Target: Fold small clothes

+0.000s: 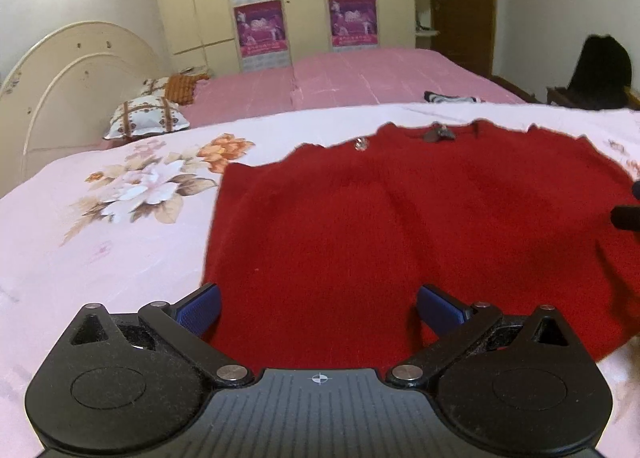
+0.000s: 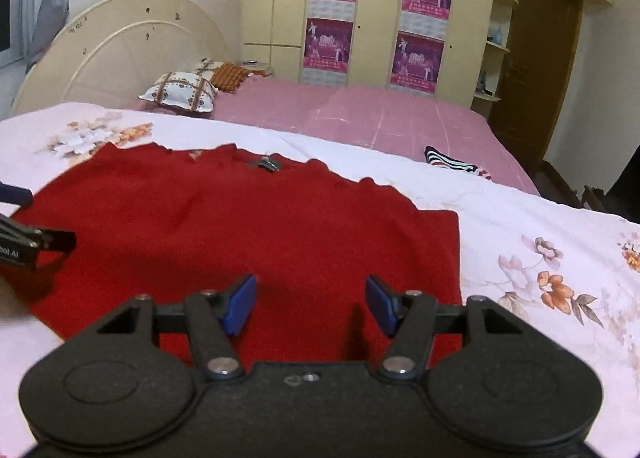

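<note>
A fuzzy red knit sweater [image 1: 400,225] lies flat on the floral white bedsheet [image 1: 120,197], neckline away from the cameras, hem nearest them, long axis running side to side. The left tool [image 1: 318,308] and right tool [image 2: 311,304] hover over its hem, both spread wide, holding nothing.
</note>
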Demonstrator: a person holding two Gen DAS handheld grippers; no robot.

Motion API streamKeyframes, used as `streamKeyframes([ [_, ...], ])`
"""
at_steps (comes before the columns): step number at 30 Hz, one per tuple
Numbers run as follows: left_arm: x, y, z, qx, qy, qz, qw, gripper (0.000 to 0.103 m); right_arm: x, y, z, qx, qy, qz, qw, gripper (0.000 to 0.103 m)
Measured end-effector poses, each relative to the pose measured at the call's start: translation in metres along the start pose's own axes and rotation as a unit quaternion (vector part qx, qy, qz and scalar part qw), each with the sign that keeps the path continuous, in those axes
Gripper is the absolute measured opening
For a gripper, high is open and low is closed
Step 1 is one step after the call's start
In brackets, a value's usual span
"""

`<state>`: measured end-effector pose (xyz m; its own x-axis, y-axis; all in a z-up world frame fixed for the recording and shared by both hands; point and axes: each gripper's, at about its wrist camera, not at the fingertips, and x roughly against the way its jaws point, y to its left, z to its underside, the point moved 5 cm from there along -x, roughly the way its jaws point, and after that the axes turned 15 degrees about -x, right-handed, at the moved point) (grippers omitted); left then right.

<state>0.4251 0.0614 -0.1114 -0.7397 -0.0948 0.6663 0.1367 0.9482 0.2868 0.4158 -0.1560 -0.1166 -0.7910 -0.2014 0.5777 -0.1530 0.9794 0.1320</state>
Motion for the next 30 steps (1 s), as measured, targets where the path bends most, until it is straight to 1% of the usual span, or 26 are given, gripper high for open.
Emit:
streamKeyframes([
  [2,0.017,0.008,0.007,0.042,-0.014,0.023,0.9988,0.103,0.010,0.002,-0.001,-0.005,-0.004,-0.009,1.000,0.059],
  [3,0.025,0.013,0.014,0.075,-0.019,0.044,0.9961,0.103,0.014,0.002,-0.002,-0.005,-0.007,-0.012,1.000,0.059],
  [4,0.033,0.018,0.022,0.115,-0.025,0.074,0.9903,0.101,0.020,0.003,-0.002,-0.005,-0.008,-0.017,1.000,0.059],
  [5,0.039,0.023,0.031,0.161,-0.033,0.104,0.9809,0.094,0.026,0.003,-0.002,-0.007,-0.010,-0.022,1.000,0.060],
  [6,0.043,0.027,0.040,0.210,-0.036,0.130,0.9682,0.073,0.030,0.004,-0.003,-0.008,-0.012,-0.024,1.000,0.060],
  [7,0.045,0.029,0.049,0.255,-0.034,0.153,0.9541,0.068,0.034,0.004,-0.002,-0.009,-0.012,-0.026,1.000,0.061],
  [8,0.047,0.031,0.057,0.290,-0.036,0.165,0.9421,0.068,0.037,0.005,-0.001,-0.011,-0.012,-0.028,0.999,0.061],
  [10,0.054,0.031,0.076,0.361,-0.042,0.165,0.9167,0.068,0.042,0.007,-0.001,-0.018,-0.011,-0.031,0.999,0.061],
  [11,0.056,0.030,0.082,0.381,-0.045,0.163,0.9090,0.068,0.045,0.008,0.000,-0.023,-0.011,-0.034,0.999,0.061],
  [12,0.056,0.029,0.089,0.404,-0.049,0.162,0.8987,0.068,0.047,0.009,-0.001,-0.027,-0.011,-0.037,0.999,0.061],
  [14,0.051,0.024,0.100,0.440,-0.041,0.170,0.8810,0.068,0.052,0.012,-0.001,-0.035,-0.011,-0.044,0.998,0.061],
  [16,0.043,0.021,0.108,0.464,-0.034,0.178,0.8670,0.068,0.054,0.016,-0.001,-0.036,-0.011,-0.048,0.998,0.061],
  [19,0.032,0.024,0.114,0.494,-0.059,0.177,0.8493,0.068,0.054,0.021,-0.001,-0.037,-0.009,-0.055,0.998,0.061],
  [20,0.029,0.025,0.114,0.499,-0.069,0.175,0.8461,0.068,0.054,0.022,-0.001,-0.037,-0.008,-0.057,0.998,0.061],
  [24,0.015,0.031,0.108,0.506,-0.085,0.159,0.8437,0.068,0.050,0.029,0.002,-0.037,-0.004,-0.063,0.997,0.062],
  [28,-0.002,0.037,0.093,0.506,-0.091,0.149,0.8445,0.068,0.040,0.034,0.000,-0.039,0.002,-0.066,0.997,0.062],
  [29,-0.005,0.039,0.089,0.504,-0.092,0.146,0.8462,0.068,0.035,0.035,-0.002,-0.040,0.003,-0.066,0.997,0.062],
  [30,-0.010,0.040,0.084,0.497,-0.093,0.144,0.8508,0.068,0.031,0.037,-0.004,-0.041,0.004,-0.066,0.997,0.061],
])
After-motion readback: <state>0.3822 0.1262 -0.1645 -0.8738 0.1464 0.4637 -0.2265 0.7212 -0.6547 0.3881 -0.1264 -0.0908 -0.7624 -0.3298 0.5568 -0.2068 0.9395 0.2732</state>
